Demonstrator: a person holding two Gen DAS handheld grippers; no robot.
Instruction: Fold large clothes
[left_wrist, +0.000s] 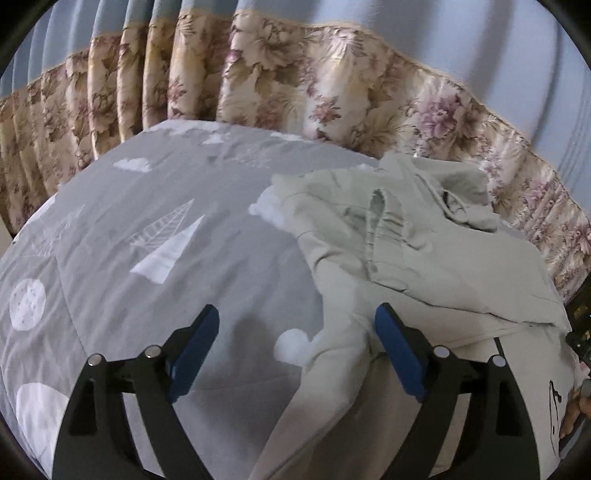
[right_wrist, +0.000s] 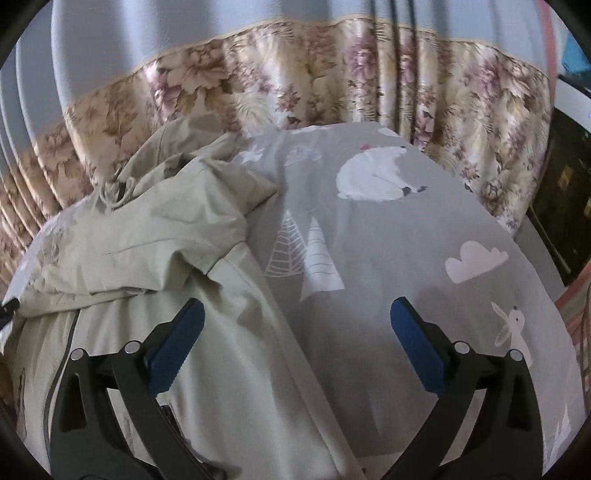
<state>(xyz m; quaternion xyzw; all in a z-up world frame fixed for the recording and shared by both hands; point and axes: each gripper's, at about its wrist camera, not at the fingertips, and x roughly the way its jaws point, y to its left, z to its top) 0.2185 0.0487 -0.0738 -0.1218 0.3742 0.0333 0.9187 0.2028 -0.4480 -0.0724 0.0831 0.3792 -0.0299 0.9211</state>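
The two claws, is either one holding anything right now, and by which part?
Nothing is held. The left claw and right claw both stand open above the pale jacket on the bed.

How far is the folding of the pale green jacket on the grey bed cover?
Done: the pale green hooded jacket lies on the grey patterned bed cover, its upper part bunched and creased. In hand: nothing; the left gripper and right gripper are open, holding no cloth. Left: smoothing and all the neat folds.
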